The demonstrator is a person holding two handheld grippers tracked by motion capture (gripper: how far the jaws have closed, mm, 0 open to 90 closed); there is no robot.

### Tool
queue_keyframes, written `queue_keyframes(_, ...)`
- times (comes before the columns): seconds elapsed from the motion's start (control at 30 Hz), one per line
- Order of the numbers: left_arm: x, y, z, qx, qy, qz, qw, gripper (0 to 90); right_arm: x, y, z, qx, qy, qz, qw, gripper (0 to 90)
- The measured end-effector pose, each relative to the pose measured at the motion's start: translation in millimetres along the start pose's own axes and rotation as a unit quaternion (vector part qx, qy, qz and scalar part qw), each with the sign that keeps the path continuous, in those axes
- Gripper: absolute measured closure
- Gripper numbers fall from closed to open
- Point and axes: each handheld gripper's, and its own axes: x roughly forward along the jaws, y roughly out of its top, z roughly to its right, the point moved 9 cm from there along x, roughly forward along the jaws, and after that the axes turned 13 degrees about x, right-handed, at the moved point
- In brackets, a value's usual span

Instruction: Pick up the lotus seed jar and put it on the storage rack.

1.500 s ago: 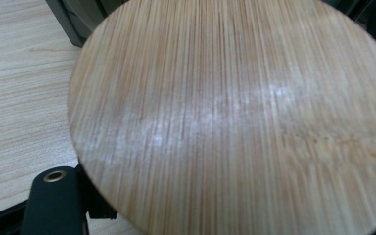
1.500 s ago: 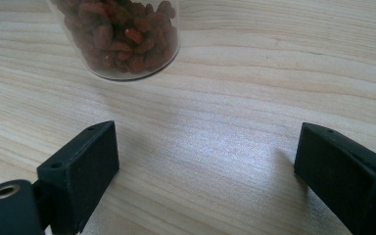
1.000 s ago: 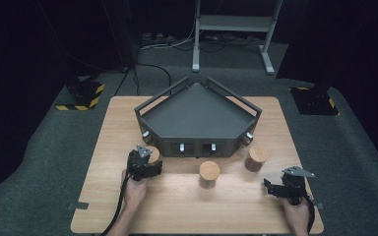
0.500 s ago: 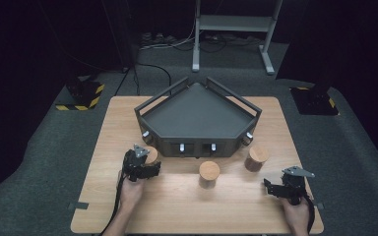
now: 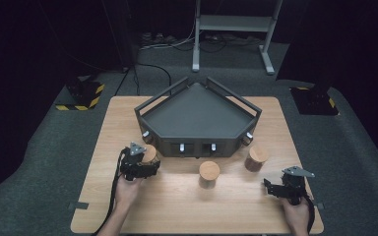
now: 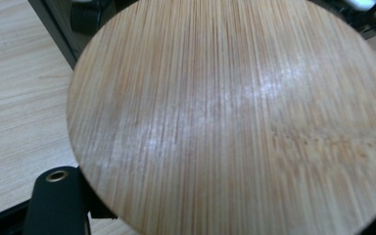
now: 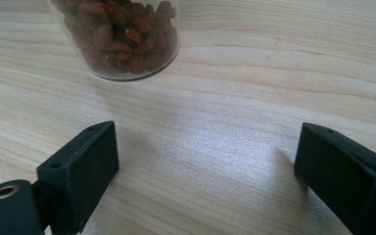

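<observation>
Room: dark floor and black surroundings ring a pale wooden table [image 5: 187, 206]; a metal frame stands at 12 o'clock beyond it, and hazard-striped blocks sit at 10 and 2 o'clock.

Tray: a dark five-sided tray [image 5: 197, 118] sits at the table's centre toward 12 o'clock, its bed bare.

Jars: three jars with round wooden lids line the tray's near edge. The left jar [image 5: 149, 154] is at 9 o'clock, the middle jar [image 5: 209, 173] at 6 o'clock, and the right jar [image 5: 256, 157] at 4 o'clock.

Left gripper: the left gripper [image 5: 139, 166] is clamped on the left jar. In the left gripper view the bamboo lid [image 6: 235, 117] looms close above the jaws, with one black jaw beside its lower left edge.

Right gripper: the right gripper [image 5: 286, 188] rests low at 5 o'clock on the table. Its jaws stand spread with bare wood between them, and a glass jar of reddish dried fruit [image 7: 122, 39] stands ahead of them.

Change: against the frames from a second ago, the left gripper and its jar sit slightly nearer the tray's left corner and appear raised off the wood. The right gripper has kept its place.

Meaning: the lift seems under way, so the left jar is probably headed for the tray. Its base must clear the tray rail at 12 o'clock of it.
</observation>
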Motion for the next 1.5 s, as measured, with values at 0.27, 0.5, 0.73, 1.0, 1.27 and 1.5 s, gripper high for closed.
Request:
queue_keyframes(0.27,-8.0,13.8,2.0,0.001,-0.011,0.005,0.9999,25.3,0.0,0.0,0.0,0.000,0.000,0.000,1.0000,9.0)
queue_keyframes(0.5,-11.1,21.8,4.5,0.015,-0.014,-0.003,0.9998,25.3,0.0,-0.1,-0.2,0.001,0.000,0.000,1.0000,9.0)
queue_keyframes(0.73,-23.3,41.9,7.7,0.034,-0.012,-0.001,0.9994,25.3,0.0,-0.1,-0.2,0.001,0.000,0.000,1.0000,8.9)
queue_keyframes(1.0,-31.8,62.8,9.9,0.030,-0.033,0.011,0.9990,25.3,0.0,-0.1,-0.2,0.001,0.000,-0.001,1.0000,8.9)
queue_keyframes(1.27,-33.2,81.8,10.2,0.036,-0.045,0.016,0.9982,25.4,0.1,0.0,-0.1,0.000,0.000,0.000,1.0000,8.8)
queue_keyframes(1.5,-40.0,109.9,9.0,0.045,-0.051,0.029,0.9973,25.3,0.1,0.0,-0.1,0.000,0.000,0.000,1.0000,8.8)
